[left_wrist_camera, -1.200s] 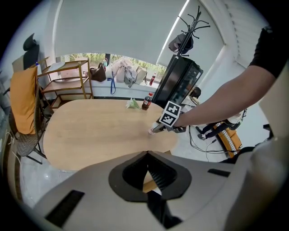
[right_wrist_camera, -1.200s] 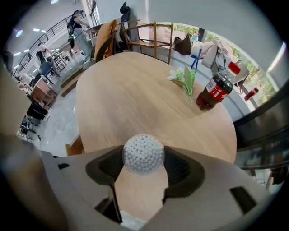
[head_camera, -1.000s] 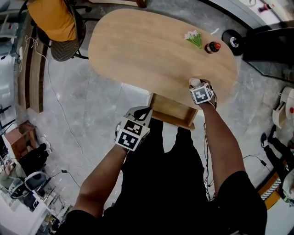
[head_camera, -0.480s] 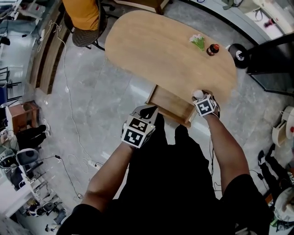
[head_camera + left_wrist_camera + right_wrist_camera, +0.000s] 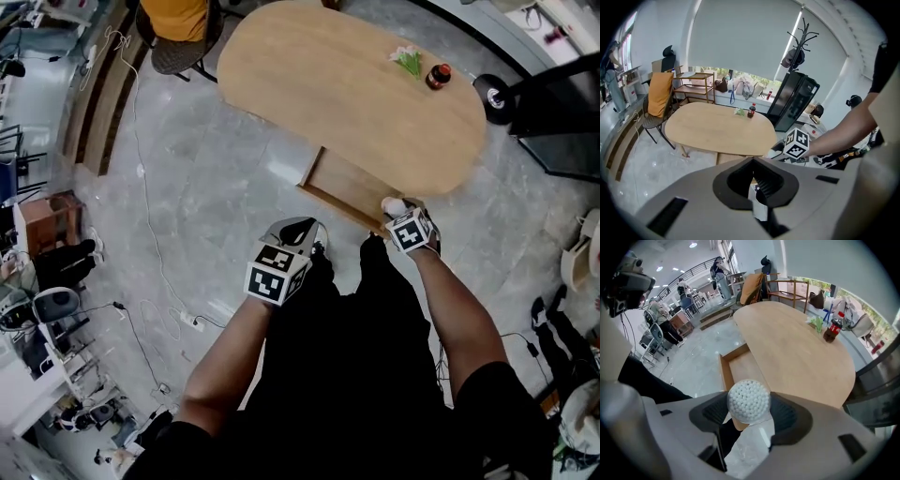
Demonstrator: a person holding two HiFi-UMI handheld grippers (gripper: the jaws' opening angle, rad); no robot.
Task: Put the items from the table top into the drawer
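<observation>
fingers (image 5: 788,416) of the right gripper (image 5: 748,419) are pressing from both sides on a small round clear tub of cotton swabs (image 5: 748,401), with the white swab tips facing the camera. in the head view this gripper is sitting at the front right corner of the open drawer (image 5: 345,187), and the tub is showing as a pale knob just ahead of the marker cube. from the right gripper view the tub is lying over the near end of the drawer, whose bare wooden bottom is showing behind it; how high it is hanging above the drawer i cannot tell.

fingers (image 5: 768,183) of the left gripper (image 5: 753,177) are resting closed against each other with nothing between them. the left gripper is hanging over the grey floor (image 5: 211,192), close in front of the person's body and just left of the drawer front, apart from the wood.

the drawer is standing pulled out from under the near edge of the oval desk (image 5: 319,84). at the far right end of the desk a dark bottle with a red cap (image 5: 437,75) is standing upright, and a small green and white bunch (image 5: 407,60) is lying just beside it. a chair with an orange cover (image 5: 178,19) is standing at the far left end of the desk.
</observation>
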